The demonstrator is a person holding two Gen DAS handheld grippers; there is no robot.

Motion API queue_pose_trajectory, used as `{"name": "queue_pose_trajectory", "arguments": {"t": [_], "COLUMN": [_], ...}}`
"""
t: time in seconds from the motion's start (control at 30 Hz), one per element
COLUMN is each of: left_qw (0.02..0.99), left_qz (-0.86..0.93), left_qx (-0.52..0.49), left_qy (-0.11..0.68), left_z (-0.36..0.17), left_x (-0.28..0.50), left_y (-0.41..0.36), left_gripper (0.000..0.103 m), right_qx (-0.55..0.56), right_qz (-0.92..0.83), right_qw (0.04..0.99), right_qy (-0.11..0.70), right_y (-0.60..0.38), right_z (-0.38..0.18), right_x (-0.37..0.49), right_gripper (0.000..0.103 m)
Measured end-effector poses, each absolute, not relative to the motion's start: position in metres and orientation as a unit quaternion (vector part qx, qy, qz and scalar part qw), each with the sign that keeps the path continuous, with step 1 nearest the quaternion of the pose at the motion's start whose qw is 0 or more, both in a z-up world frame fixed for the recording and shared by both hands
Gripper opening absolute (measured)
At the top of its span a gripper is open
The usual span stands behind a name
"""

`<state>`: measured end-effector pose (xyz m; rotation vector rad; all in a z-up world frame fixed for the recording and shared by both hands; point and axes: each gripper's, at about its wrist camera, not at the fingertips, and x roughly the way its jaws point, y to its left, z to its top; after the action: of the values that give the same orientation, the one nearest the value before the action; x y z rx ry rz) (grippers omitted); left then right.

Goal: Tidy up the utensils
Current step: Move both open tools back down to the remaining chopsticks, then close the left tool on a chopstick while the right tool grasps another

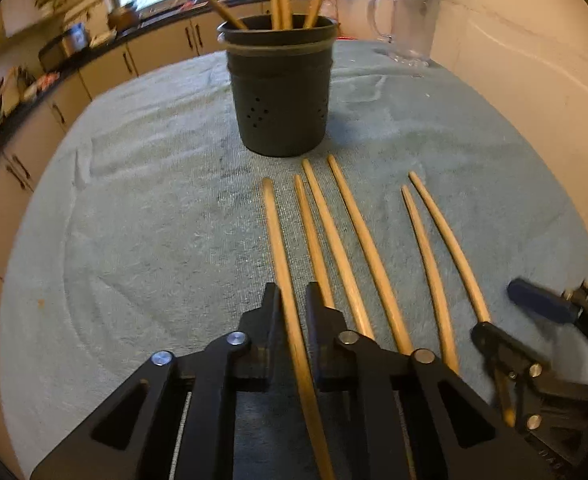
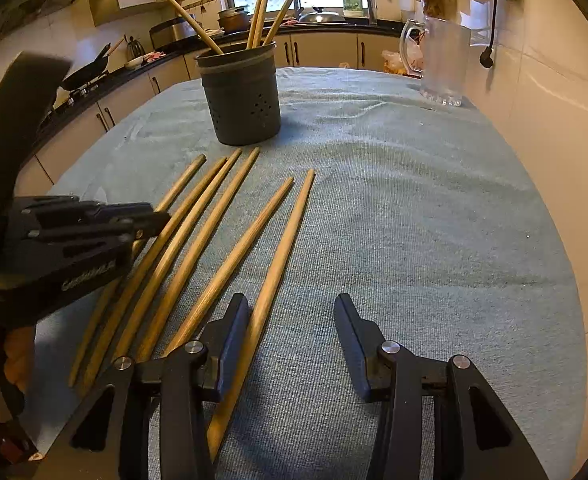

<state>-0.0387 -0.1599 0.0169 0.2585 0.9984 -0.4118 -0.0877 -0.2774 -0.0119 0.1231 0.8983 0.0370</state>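
Left gripper (image 1: 292, 300): jaws drawn nearly together on the leftmost chopstick (image 1: 282, 256), which runs straight between the two pads; seen from the side in the right wrist view (image 2: 150, 220), low over the row of sticks.
Right gripper (image 2: 292, 320): jaws about half apart; the rightmost chopstick (image 2: 278, 256) lies between them, close against the left pad, with the right pad well clear of it, so nothing is gripped.
Loose chopsticks: six wooden sticks lie side by side on the cloth, tips pointing toward the holder; four form a tighter group and two lie a little apart to the right.
Holder (image 1: 280, 92): a dark round perforated pot standing upright just beyond the stick tips, with several chopsticks already leaning inside it.
Cloth (image 1: 134, 200): a pale blue-grey towel covering the table under everything.
Glass mug (image 2: 444, 64): clear, with a handle, standing at the far right of the cloth near the tiled wall, well apart from the sticks.
Background: kitchen counter with cabinets and a window behind the table.
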Motion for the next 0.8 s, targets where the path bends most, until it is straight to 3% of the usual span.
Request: {"name": "queue_pose_trajectory", "arguments": {"t": [0.07, 0.13, 0.2, 0.6, 0.8], "left_qw": [0.848, 0.846, 0.845, 0.797, 0.782], "left_qz": [-0.192, -0.190, -0.190, -0.189, -0.179], "left_qx": [0.116, 0.108, 0.103, 0.148, 0.196], "left_qy": [0.480, 0.486, 0.490, 0.555, 0.564], "left_z": [0.018, 0.018, 0.017, 0.019, 0.019], "left_x": [-0.039, -0.044, -0.052, -0.069, -0.052], "left_y": [-0.154, -0.145, -0.134, -0.113, -0.137], "left_gripper": [0.008, 0.007, 0.007, 0.008, 0.014], "right_qx": [0.061, 0.066, 0.073, 0.112, 0.102], "right_qz": [0.005, -0.009, -0.013, 0.006, 0.027], "right_qw": [0.899, 0.898, 0.897, 0.875, 0.847], "right_qy": [0.434, 0.434, 0.436, 0.471, 0.521], "right_y": [-0.279, -0.283, -0.290, -0.318, -0.323], "right_z": [-0.012, -0.012, -0.012, -0.006, -0.004], "right_x": [-0.089, -0.091, -0.092, -0.108, -0.081], "right_gripper": [0.035, 0.016, 0.008, 0.009, 0.010]}}
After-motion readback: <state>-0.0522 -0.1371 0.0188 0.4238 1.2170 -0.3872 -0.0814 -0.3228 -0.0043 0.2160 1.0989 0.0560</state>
